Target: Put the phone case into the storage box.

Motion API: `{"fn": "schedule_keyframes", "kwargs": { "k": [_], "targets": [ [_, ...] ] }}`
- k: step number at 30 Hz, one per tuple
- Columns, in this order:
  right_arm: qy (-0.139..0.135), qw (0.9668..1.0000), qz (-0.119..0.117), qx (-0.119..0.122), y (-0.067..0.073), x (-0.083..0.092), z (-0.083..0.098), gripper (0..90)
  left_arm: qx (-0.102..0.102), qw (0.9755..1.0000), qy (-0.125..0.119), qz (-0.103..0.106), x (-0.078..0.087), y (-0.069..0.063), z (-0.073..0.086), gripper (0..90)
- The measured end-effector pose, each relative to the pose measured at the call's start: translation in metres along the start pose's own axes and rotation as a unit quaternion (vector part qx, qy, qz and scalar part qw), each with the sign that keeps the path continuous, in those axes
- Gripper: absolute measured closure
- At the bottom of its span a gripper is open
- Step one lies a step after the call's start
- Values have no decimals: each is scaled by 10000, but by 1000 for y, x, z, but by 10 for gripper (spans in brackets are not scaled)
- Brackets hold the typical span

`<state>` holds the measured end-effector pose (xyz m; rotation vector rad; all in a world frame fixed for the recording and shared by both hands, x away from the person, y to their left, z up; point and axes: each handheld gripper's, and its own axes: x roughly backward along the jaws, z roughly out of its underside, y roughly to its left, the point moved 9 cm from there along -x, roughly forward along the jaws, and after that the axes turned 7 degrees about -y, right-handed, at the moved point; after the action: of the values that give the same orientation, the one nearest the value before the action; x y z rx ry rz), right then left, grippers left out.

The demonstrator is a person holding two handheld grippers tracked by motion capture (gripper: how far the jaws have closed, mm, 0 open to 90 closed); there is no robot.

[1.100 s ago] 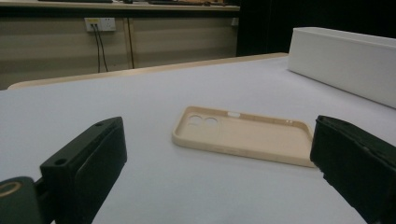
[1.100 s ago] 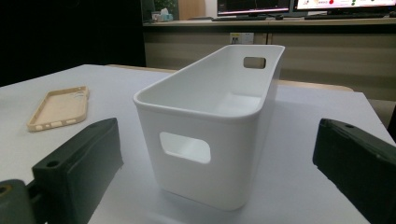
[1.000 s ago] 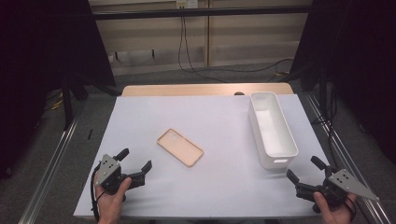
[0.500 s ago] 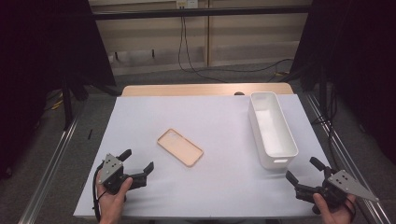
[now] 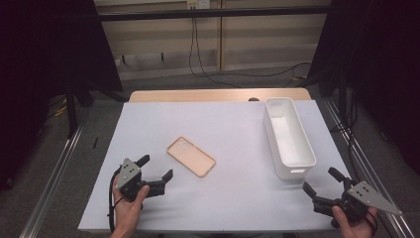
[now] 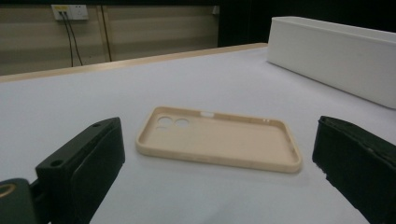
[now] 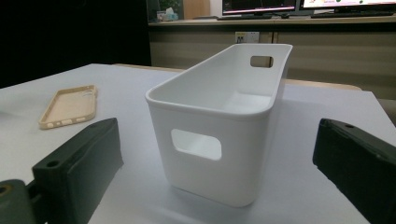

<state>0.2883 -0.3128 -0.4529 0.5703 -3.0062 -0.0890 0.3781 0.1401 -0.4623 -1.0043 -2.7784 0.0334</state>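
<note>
Peach phone case [image 5: 191,156]: it lies flat on the white table cover [image 5: 228,124], hollow side up, near the middle and a bit to the left.
My left claw [image 5: 157,169]: it sits low at the near left, just beside the case and not touching it. Its two black jaws are wide apart with nothing between them, and they point at the case.
My right claw [image 5: 323,182]: it is at the near right corner. Its jaws are wide apart too, and hold nothing.
White bin [image 5: 288,137]: it stands upright on the right side, just beyond my right claw, well apart from the case. It looks bare inside.
</note>
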Motion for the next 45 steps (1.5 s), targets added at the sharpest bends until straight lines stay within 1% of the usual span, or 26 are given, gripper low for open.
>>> {"fn": "schedule_keyframes", "kwargs": {
  "k": [2, 5, 6, 8, 10, 13, 14, 15, 16, 18, 19, 20, 21, 23, 25, 30, 33, 34, 35, 37, 38, 39, 41, 42, 44, 45],
  "targets": [
    [-2, 10000, -8, -6, 0, 0, 0, 11, -17, 10000, -39, -21, -3, -2, -3, 32],
    [2, 10000, -8, -25, 0, 0, 0, 11, -61, 9999, -54, 136, -11, -8, -6, 36],
    [2, 10000, -8, -25, 0, 0, 0, 11, -61, 9999, -54, 136, -11, -8, -6, 38],
    [-2, 10000, 6, -36, 0, -1, 0, 11, -24, 9998, -87, 151, -17, -10, -8, 43],
    [-4, 10000, 11, -40, 0, -1, 0, 11, 2, 9995, -83, 301, -25, -12, -9, 50],
    [13, 10000, 12, -49, 0, -1, 0, 11, 162, 9993, -149, 298, -30, -10, -11, 57],
    [10, 10000, 13, -53, 0, -1, 0, 11, 55, 9995, -100, 282, -32, -9, -11, 57],
    [10, 10000, 13, -53, 0, -1, 0, 11, 55, 9995, -100, 282, -32, -9, -11, 57],
    [15, 10000, 4, -49, 0, -1, 1, 11, 68, 9992, -133, 373, -35, -10, -12, 57],
    [9, 10000, -16, -33, 0, -1, 0, 11, 98, 9992, -153, 355, -38, -9, -13, 56],
    [9, 10000, -16, -33, 0, -1, 0, 11, 67, 9994, -133, 310, -39, -9, -13, 56],
    [3, 10000, -12, -31, 1, -1, 0, 10, -18, 9992, -142, 380, -41, -9, -14, 55],
    [15, 10000, -31, -19, 1, -1, 0, 10, -14, 9989, -184, 438, -45, -10, -15, 41],
    [12, 10000, -22, -28, 1, -2, 0, 10, 90, 9989, -257, 394, -51, -8, -17, 40],
    [16, 10000, -17, -28, 0, -2, 1, 11, 127, 9987, -267, 426, -56, -9, -19, 40],
    [15, 10000, -21, -35, 0, -2, 1, 10, 55, 9981, -338, 507, -65, -14, -22, 31],
    [19, 10000, -26, -22, 0, -2, 1, 8, 8, 9979, -299, 569, -72, -19, -24, 36],
    [21, 10000, -27, -25, 1, -2, 1, 8, 24, 9974, -361, 616, -76, -23, -27, 46],
    [21, 10000, -29, -23, 1, -2, 1, 8, -3, 9975, -322, 632, -79, -24, -27, 48],
    [20, 10000, -35, -14, 1, -2, 1, 8, 41, 9974, -322, 643, -82, -25, -28, 48],
    [19, 10000, -37, -14, 1, -2, 1, 8, -2, 9973, -328, 656, -84, -25, -29, 53],
    [21, 10000, -34, -21, 1, -2, 1, 8, 83, 9973, -338, 651, -87, -26, -30, 60],
    [20, 10000, -36, -19, 1, -2, 1, 8, -45, 9969, -358, 696, -93, -28, -33, 74],
    [20, 10000, -18, -10, 0, -2, 1, 8, -163, 9966, -389, 705, -95, -29, -34, 91],
    [24, 10000, -20, -14, 1, -2, 1, 8, -172, 9965, -396, 722, -97, -30, -34, 120],
    [22, 10000, -20, -11, 1, -2, 1, 7, -117, 9964, -328, 777, -102, -31, -33, 126]
  ]
}}
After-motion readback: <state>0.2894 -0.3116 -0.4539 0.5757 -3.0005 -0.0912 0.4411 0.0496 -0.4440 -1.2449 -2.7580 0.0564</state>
